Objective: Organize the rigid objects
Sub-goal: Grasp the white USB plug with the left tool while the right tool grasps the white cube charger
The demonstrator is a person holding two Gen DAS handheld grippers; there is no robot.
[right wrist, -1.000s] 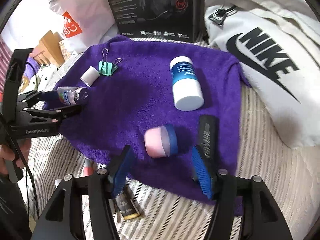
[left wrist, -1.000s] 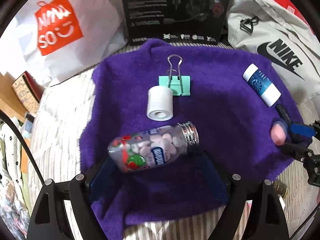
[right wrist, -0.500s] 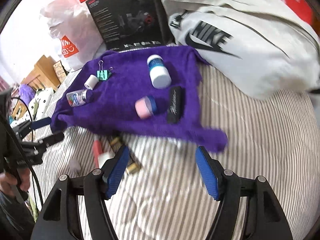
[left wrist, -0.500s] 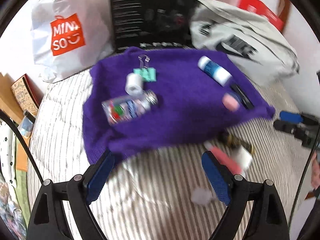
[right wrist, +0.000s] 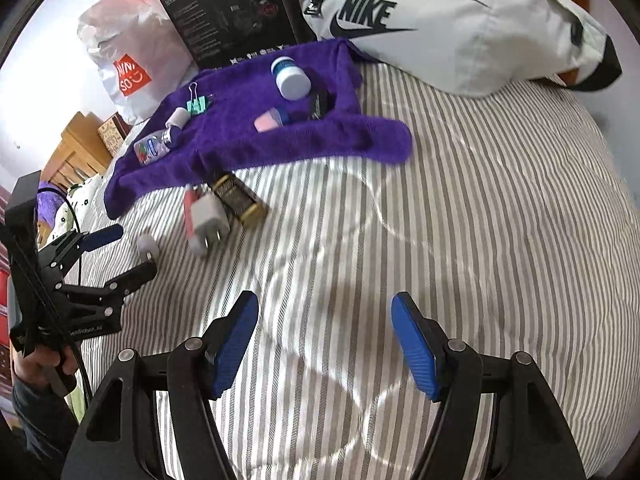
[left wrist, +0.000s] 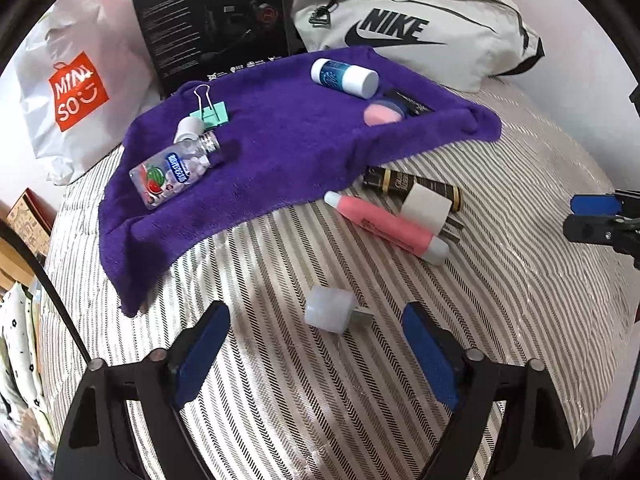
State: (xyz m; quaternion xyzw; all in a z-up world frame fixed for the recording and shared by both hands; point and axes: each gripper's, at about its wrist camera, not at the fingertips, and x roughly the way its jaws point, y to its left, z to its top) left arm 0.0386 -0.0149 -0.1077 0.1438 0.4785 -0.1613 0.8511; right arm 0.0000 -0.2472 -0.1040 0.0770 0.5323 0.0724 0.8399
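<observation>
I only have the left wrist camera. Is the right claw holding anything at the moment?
Observer: No. The right claw is open and empty, over the grey-and-white striped bedding.
Operator: What is the nearest thing it could pick up?
Observer: The white charger plug, ahead and to its left. It lies across the pink plastic tube and beside the black-and-gold tube.

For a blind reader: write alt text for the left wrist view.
An open left gripper hovers over a striped bedspread, a small white cap between its fingers. Beyond lie a pink tube and a purple towel holding small items.
</observation>
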